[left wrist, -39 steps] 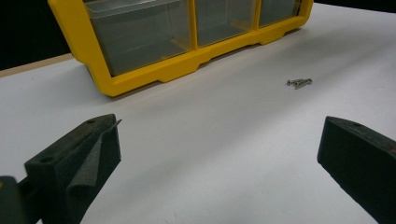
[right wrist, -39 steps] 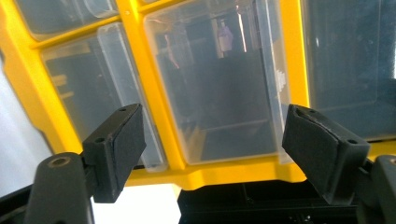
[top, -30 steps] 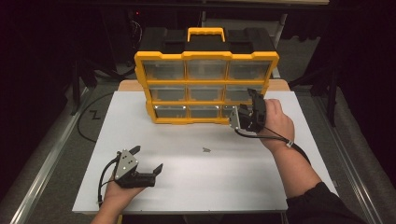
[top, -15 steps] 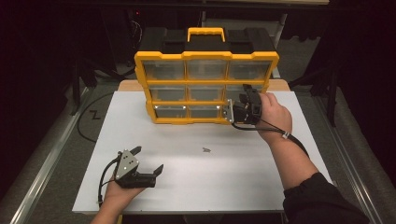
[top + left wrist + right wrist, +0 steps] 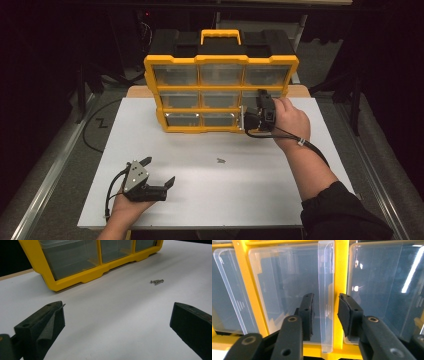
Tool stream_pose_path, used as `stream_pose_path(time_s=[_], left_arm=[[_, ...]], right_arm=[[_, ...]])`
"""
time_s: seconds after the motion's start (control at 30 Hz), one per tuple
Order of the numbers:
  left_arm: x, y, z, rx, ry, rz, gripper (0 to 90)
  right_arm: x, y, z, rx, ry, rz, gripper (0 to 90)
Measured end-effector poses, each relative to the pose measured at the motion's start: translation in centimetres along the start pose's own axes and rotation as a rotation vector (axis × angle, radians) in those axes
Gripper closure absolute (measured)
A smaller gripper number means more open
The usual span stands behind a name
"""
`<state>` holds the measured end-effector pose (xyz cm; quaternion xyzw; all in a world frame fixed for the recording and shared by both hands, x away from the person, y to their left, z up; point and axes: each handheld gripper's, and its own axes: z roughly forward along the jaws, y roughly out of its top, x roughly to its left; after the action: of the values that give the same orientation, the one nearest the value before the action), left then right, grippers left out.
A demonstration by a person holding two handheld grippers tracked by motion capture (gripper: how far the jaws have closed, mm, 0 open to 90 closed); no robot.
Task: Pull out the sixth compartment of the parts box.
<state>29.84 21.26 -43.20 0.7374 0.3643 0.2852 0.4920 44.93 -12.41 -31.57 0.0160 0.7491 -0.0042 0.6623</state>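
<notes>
A yellow organizer point(image 5: 220, 62) with clear drawers and a black top stands upright at the back of the white table point(image 5: 280, 180). My right gripper point(image 5: 246, 120) is at its lower right drawer. In the right gripper view the jaws of my right gripper point(image 5: 325, 307) stand open on either side of the clear drawer handle point(image 5: 325, 277), with a small gap on each side. A few small screws point(image 5: 220, 160) lie loose mid-table, also seen as screws point(image 5: 157, 281) in the left gripper view. My left gripper point(image 5: 160, 171) rests open at the front left, and nothing lies between the jaws of my left gripper point(image 5: 117, 312).
The organizer's yellow base point(image 5: 82, 280) lies ahead of the left gripper. A black cable point(image 5: 92, 130) runs off the table's left edge. Bare table surface lies between the screws and the front edge.
My right gripper has moved in toward the organizer and now straddles the lower right drawer's handle. The left gripper has stayed put.
</notes>
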Motion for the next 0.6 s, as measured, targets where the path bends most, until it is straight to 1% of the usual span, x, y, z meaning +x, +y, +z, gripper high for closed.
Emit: stream_pose_path(time_s=[0.17,0.23,0.37,0.4,0.6], left_arm=[[0.0,0.0,0.02,0.001,-0.001,0.001,0.7],[0.01,0.0,0.03,0.002,0.0,0.0,0.7],[-0.01,0.02,0.01,-0.001,-0.001,0.0,0.8],[0.0,0.02,0.0,0.0,-0.001,-0.001,0.8],[-0.02,0.02,-0.02,-0.002,-0.001,-0.002,0.8]], right_arm=[[-0.02,-0.06,0.12,0.007,-0.005,-0.016,70.3],[0.04,-0.01,0.15,0.018,0.004,-0.013,73.7],[0.12,0.03,0.21,0.026,0.004,-0.024,74.6],[0.05,0.08,0.17,0.029,-0.001,-0.022,77.5],[0.06,0.09,0.14,0.031,-0.001,-0.024,78.2]])
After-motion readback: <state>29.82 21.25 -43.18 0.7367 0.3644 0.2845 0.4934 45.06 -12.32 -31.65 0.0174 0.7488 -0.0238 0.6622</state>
